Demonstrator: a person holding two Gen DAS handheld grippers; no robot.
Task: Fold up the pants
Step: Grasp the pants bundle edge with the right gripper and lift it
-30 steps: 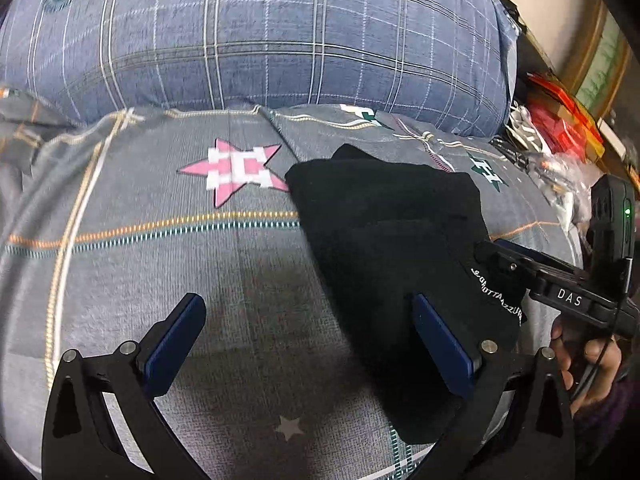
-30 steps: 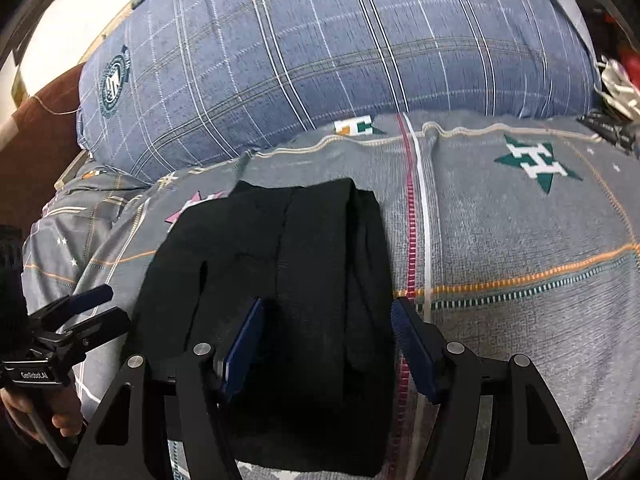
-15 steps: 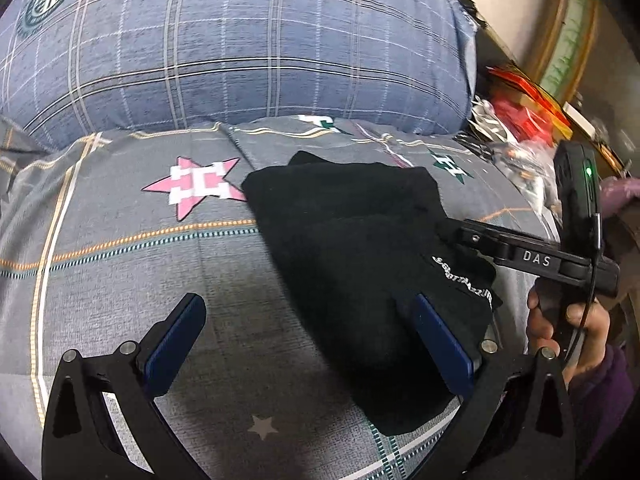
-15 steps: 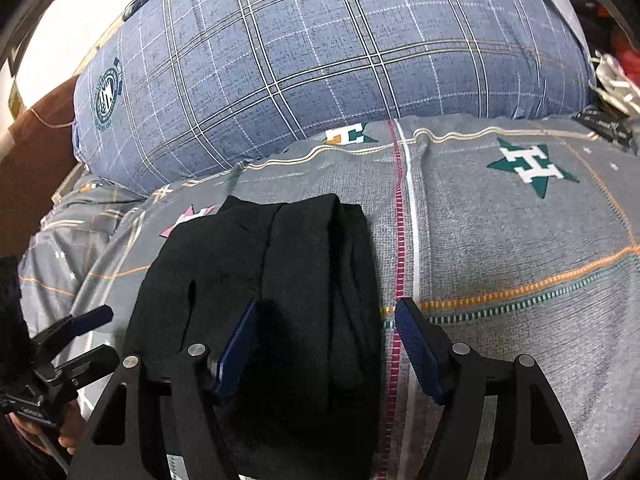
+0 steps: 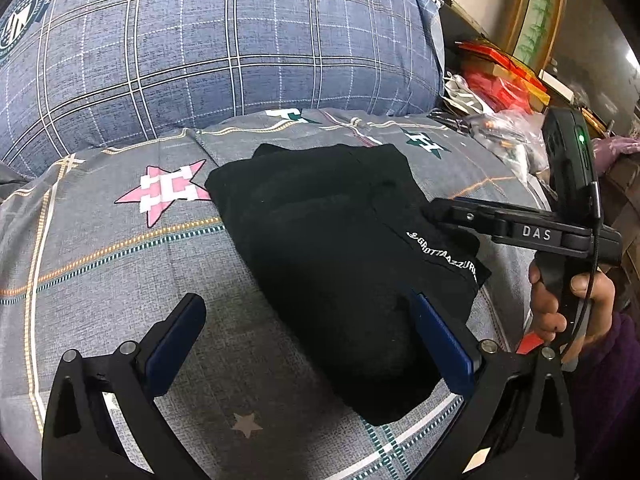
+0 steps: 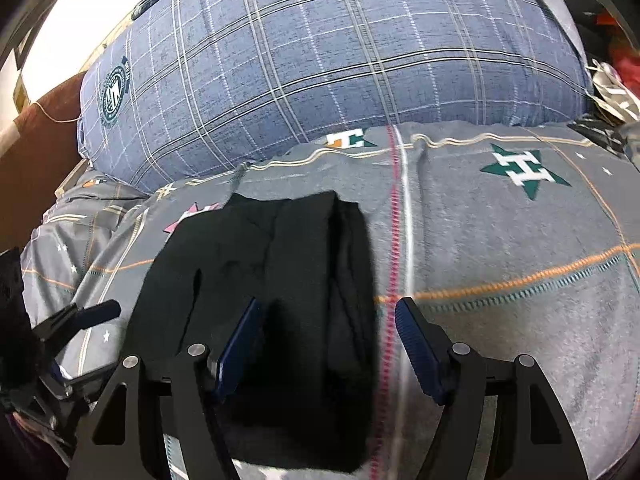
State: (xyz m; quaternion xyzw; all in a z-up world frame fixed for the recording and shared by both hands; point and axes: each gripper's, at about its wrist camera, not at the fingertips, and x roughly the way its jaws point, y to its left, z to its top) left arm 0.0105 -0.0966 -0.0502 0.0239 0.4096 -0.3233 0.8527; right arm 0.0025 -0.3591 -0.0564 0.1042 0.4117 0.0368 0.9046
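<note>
Left wrist view: the left tongs (image 5: 308, 336) are spread wide and nothing is gripped, the folded black pants (image 5: 340, 248) being laid on the grey bed cover (image 5: 100, 248) with their near part between the blue pads and one pad at the cloth's edge. Right wrist view: the right tongs (image 6: 328, 340) are likewise held apart and released over the pants (image 6: 264, 280), whose right edge is straddled. A blue plaid pillow (image 6: 340, 60) is seen behind.
</note>
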